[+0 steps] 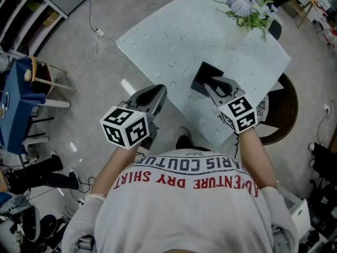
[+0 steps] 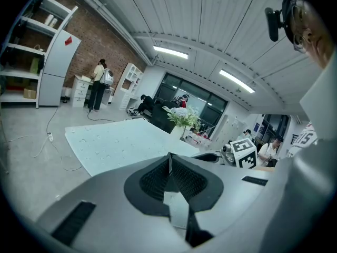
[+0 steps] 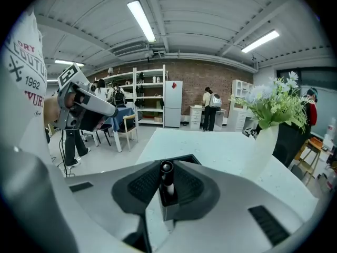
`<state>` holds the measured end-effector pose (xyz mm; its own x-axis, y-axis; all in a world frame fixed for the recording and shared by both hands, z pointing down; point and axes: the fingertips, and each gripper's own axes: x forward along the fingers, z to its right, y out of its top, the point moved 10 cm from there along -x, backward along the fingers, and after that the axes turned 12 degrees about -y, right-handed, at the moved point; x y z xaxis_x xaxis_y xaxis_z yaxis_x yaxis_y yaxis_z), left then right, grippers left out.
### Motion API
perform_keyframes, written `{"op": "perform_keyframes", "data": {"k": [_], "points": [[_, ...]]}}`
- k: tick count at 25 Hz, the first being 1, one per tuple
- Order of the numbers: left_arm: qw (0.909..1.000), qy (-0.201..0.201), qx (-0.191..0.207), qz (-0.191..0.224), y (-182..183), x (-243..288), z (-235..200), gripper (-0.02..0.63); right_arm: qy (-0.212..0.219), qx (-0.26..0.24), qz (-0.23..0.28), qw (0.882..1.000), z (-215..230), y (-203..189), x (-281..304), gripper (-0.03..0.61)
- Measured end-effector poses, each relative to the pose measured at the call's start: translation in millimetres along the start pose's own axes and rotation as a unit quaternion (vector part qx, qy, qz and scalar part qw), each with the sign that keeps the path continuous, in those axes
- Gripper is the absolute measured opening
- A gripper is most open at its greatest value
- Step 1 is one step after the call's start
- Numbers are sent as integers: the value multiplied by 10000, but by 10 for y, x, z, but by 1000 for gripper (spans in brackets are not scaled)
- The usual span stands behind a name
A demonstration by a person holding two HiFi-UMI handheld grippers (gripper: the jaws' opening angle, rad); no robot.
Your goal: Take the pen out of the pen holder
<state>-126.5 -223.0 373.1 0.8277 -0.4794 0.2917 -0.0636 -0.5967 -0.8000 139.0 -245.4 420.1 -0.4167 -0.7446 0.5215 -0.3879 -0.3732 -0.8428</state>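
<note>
A black square pen holder (image 1: 201, 77) stands near the front edge of the pale table (image 1: 174, 41). In the right gripper view a black pen (image 3: 166, 174) stands upright in the holder (image 3: 184, 158), its round top showing between the jaws. My right gripper (image 1: 217, 86) reaches over the holder with its pads pressed on the pen from both sides. My left gripper (image 1: 153, 96) hangs beside the table's left edge over the floor, jaws shut together with nothing between them (image 2: 169, 165).
A white vase of flowers (image 1: 248, 8) stands at the table's far right corner (image 3: 268, 141). A blue-clothed table and chair (image 1: 23, 88) are at the left. Cables lie on the floor. Several people stand by shelves far off.
</note>
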Motion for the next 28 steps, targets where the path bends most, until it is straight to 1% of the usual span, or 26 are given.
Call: {"op": "perform_keyframes", "data": {"k": [7,13,23,28], "points": [[10000,-53,37,10,-50,-120,93,40,-154,75,324,9993,-10,97,-173,77],[9998,-54,114,126,-66,-262,215,38,-362,-152,578,9976,-85,209,-377,77],[9992,-126,270,270,-132,-483,491,38,-815,-259,1100,9902,-120,416,-896,77],[9987,-156,346,327,-189,-626,668,38,-894,-258,1378,9861,-240,509,-1220,75]]}}
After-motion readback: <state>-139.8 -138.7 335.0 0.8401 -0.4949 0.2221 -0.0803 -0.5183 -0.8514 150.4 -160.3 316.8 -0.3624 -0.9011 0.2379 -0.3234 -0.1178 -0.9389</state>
